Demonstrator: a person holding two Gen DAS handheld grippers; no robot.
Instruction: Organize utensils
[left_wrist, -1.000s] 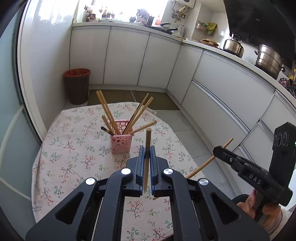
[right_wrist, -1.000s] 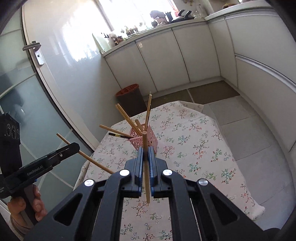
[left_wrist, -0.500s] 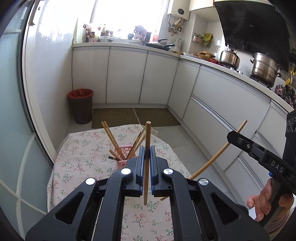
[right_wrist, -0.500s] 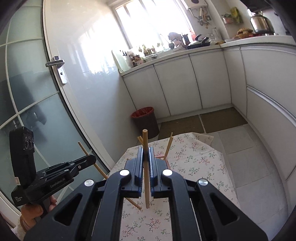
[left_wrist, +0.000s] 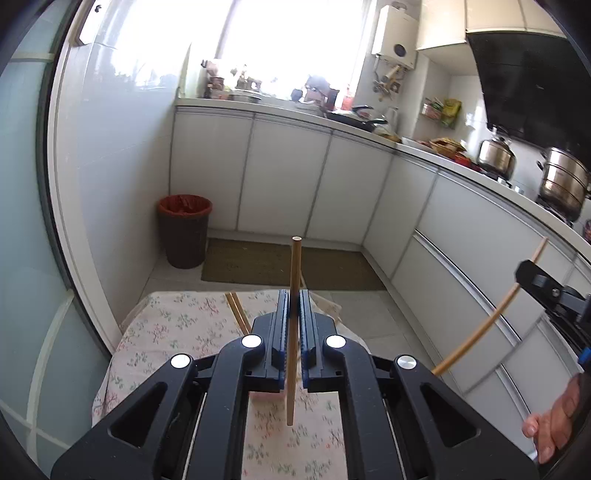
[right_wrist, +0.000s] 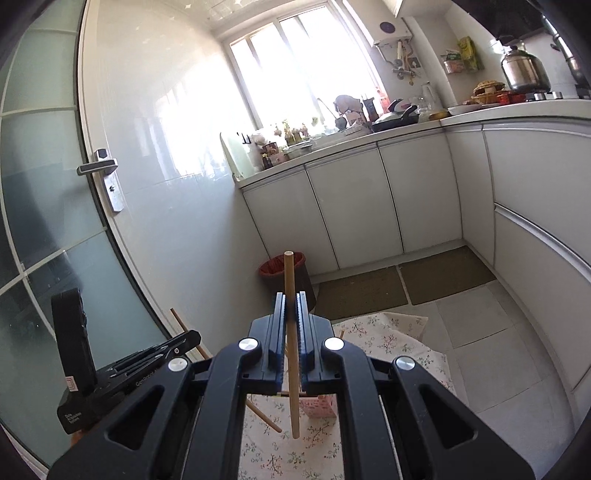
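- My left fingers (left_wrist: 290, 332) grip one wooden chopstick (left_wrist: 294, 280), upright, above the floral tabletop (left_wrist: 177, 332).
- My right fingers (right_wrist: 291, 332) clamp a second chopstick (right_wrist: 289, 280), upright.
- Pink holder (right_wrist: 325, 406) sits below, near, mostly hidden.

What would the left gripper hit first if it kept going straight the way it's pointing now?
Probably nothing close: past the left gripper, shut on a wooden chopstick, the line clears the floral-clothed table toward the brown floor mat. Depth is uncertain.
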